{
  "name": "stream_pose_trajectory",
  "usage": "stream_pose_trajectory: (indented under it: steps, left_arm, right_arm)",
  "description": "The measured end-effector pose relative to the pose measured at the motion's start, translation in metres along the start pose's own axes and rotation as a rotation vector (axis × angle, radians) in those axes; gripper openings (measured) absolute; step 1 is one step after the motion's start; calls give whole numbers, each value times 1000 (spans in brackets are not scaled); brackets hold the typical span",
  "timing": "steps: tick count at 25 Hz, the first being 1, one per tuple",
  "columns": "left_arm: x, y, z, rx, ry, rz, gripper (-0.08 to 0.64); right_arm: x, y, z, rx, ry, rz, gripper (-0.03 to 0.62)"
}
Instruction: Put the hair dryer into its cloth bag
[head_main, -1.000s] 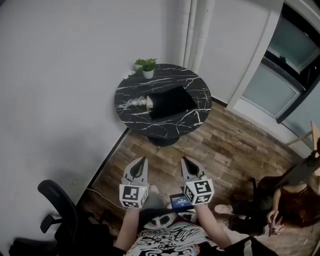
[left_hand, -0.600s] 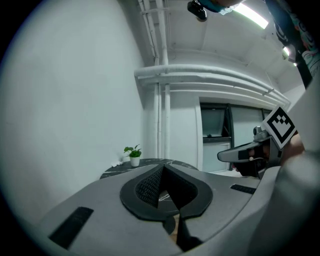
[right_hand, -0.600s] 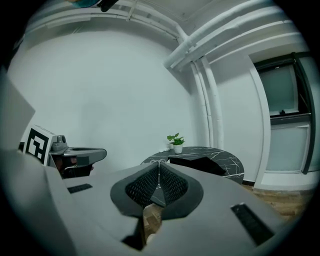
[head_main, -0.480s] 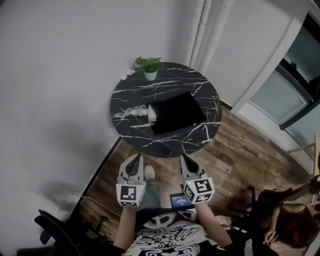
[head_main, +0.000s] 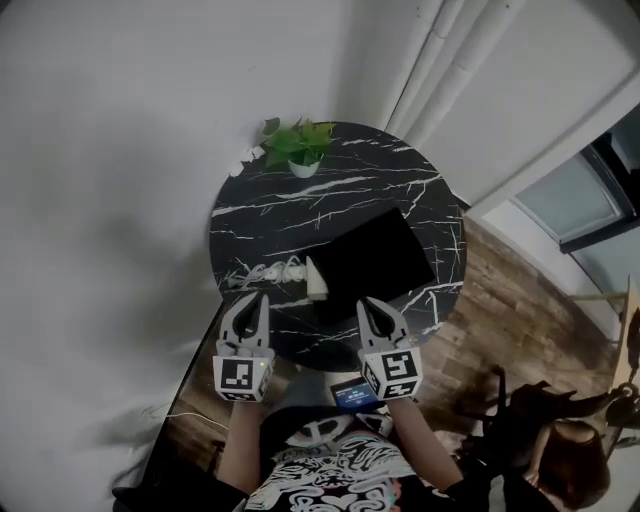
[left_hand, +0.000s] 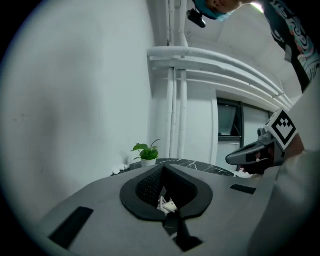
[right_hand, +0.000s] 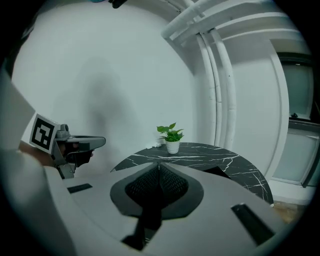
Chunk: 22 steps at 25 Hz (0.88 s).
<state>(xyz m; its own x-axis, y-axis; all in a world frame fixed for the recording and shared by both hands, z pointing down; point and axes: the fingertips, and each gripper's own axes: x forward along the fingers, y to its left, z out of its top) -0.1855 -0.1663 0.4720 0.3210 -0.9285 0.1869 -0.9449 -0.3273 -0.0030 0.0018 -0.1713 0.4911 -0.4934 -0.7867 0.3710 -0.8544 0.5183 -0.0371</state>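
Note:
A black cloth bag (head_main: 372, 260) lies flat on the round black marble table (head_main: 400, 170). The white hair dryer (head_main: 316, 280) lies at the bag's left edge, and its white cord (head_main: 265, 272) trails to the left. My left gripper (head_main: 250, 298) hovers over the table's near rim, just short of the cord, its jaws shut and empty. My right gripper (head_main: 372, 305) is level with it, near the bag's front corner, also shut and empty. In the left gripper view the shut jaws (left_hand: 162, 166) hide most of the table. The right gripper (right_hand: 159, 165) points across the tabletop.
A small potted plant (head_main: 300, 148) stands at the table's far edge, next to small white items. White pipes (head_main: 440, 50) run up the wall behind. A person (head_main: 560, 450) sits on the wood floor at the lower right. Windows line the right side.
The table has come much closer. Both grippers, earlier over the wood floor well short of it, now reach its near rim. Their jaws stayed shut.

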Motion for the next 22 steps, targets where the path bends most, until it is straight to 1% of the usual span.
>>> stream_pose_trajectory:
  steps: [2,4,9,14,16,17,18,19,20,22]
  left_arm:
    - [18,13,0,12,3,-14,14]
    - [31,22,-3,6,11,-22,14]
    - [50,30,-21,-2,58,-56,14]
    - [67,31,-53,49,144,-108,15]
    - [73,33,-68,93,187,-118,15]
    - [76,34,-76,131,212,-126,15]
    - [78,33,-86,175,243,-141,26]
    - [80,32,-98,220,281,-166,77]
    - [82,31,-111,259,322,-197,146]
    - [85,30,-133,327,393,-256,241]
  right_arm:
    - [18,-4,3,-1,24,2,21]
    - [30,-6,2,8,43,9,21]
    - [45,-5,-10,25,94,10,21]
    - [65,4,-26,4,148,45,23]
    - [74,10,-33,-1,172,71,31]
    - [78,14,-36,-7,185,87,53]
    - [82,17,-39,-13,199,102,83]
    - [86,19,-42,-19,213,115,116]
    - [90,22,-45,-25,225,124,146]
    - [96,26,-51,-45,245,128,161]
